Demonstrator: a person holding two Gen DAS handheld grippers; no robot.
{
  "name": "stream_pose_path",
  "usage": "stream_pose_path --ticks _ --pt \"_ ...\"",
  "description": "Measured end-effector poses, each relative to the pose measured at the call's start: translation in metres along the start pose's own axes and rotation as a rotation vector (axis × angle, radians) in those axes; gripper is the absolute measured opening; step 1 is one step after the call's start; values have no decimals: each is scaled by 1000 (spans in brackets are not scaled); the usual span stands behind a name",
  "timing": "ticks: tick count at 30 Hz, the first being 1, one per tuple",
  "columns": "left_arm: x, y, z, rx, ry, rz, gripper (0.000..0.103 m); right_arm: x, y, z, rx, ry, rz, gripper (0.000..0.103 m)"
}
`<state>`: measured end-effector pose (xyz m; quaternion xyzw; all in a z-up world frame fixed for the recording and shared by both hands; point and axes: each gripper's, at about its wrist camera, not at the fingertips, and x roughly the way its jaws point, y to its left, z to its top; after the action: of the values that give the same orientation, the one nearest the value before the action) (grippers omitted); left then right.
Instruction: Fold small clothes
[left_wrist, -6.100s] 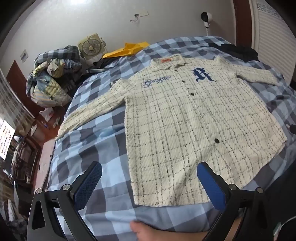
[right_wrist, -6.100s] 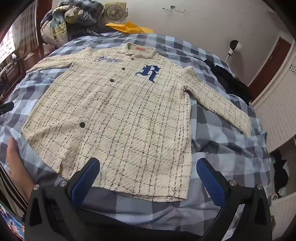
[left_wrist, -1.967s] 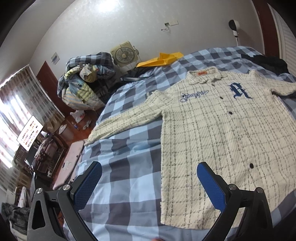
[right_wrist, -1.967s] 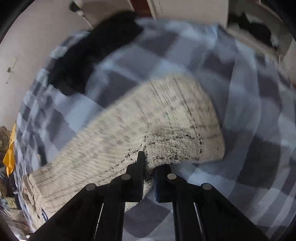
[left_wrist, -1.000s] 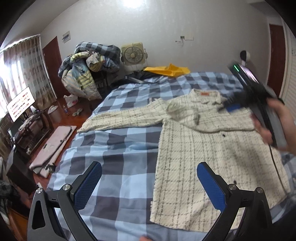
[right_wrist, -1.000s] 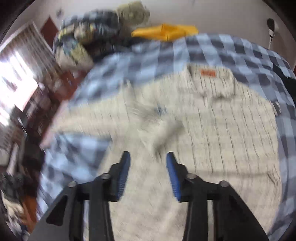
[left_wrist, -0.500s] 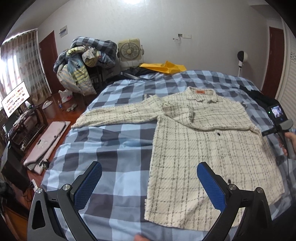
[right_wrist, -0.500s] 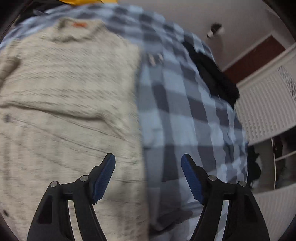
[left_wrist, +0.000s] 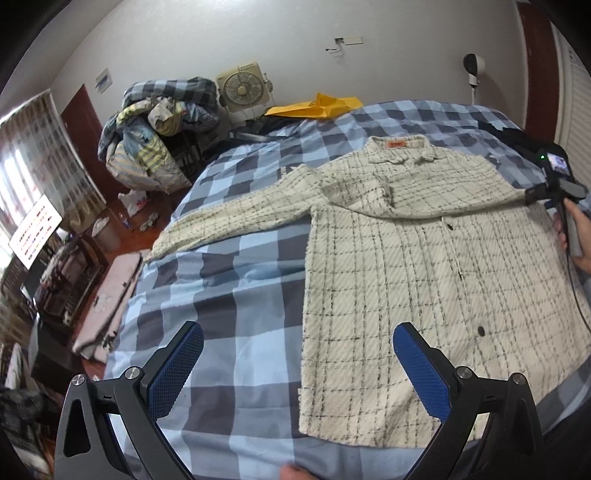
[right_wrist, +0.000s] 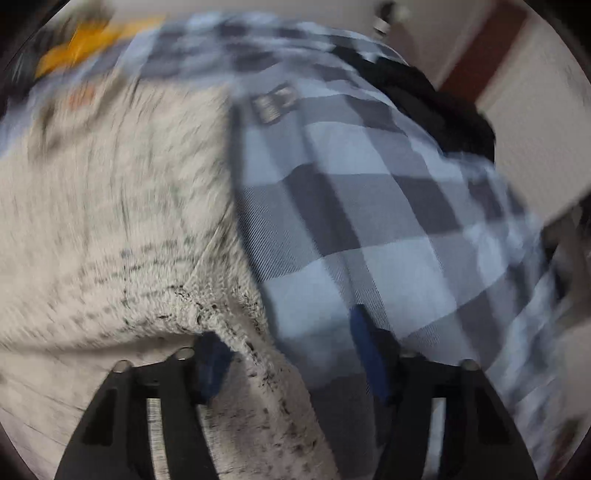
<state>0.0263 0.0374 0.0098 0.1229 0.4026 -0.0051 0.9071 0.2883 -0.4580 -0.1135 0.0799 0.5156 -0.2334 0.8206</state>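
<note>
Tweed jacket (left_wrist: 424, 266), nubby cream weave, flat on checked bedsheet (left_wrist: 229, 280)

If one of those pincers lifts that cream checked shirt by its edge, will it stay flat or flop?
Probably flop: one sleeve already lies folded across the shirt, so the cloth bends easily. The weave looks thick and nubbly, so likely heavy for a shirt and not slippery. On the checked bedsheet it would likely drag and bunch, not slide.

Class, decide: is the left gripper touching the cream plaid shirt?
Apart. The left wrist view shows the left gripper open above the bed, its blue fingers hovering over the cream plaid shirt and gripping no cloth.
</note>
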Motion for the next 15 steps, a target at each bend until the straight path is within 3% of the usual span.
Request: stream_pose_path --ticks 4,8,12,15 --pt "-4 1 1 2 -11 -2 103 0 -19 -8 119 48 47 54" --pt "-10 11 0 -35 -28 16 103 -3 -17 -21 64 135 21 56" --pt "-8 22 -1 -81 -7 22 103 -42 8 -36 -19 159 -32 59" --pt "-8 30 -1 -119 -5 -25 103 -73 51 -52 -115 191 110 59"
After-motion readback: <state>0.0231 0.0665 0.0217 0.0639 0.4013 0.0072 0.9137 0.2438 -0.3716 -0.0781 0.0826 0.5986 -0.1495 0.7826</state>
